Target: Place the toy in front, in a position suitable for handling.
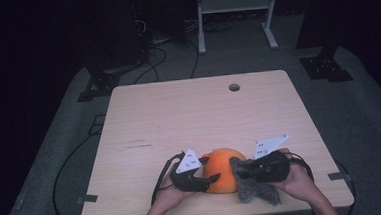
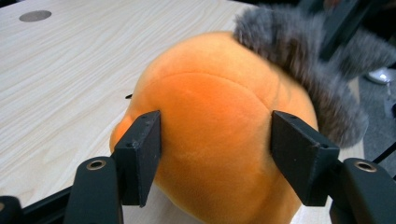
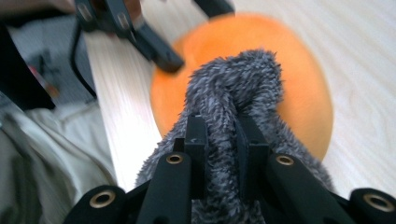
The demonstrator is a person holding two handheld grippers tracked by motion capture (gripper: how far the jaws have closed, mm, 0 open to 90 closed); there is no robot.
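Each tool is matte black: the left tool (image 1: 208, 172) and the right tool (image 1: 238, 170) both carry a pale grey three-cornered plate on top, dotted with small dark screw holes. A black cable loops back from each body toward the person's side. Seen from the tools' own cameras, the jaws are flat rectangular black blocks with squared edges, mounted on rounded black arms; brass-coloured ringed rivets sit at the pivots. The person's forearms are bare, no sleeves showing, and light beige trousers appear below in the right gripper view.
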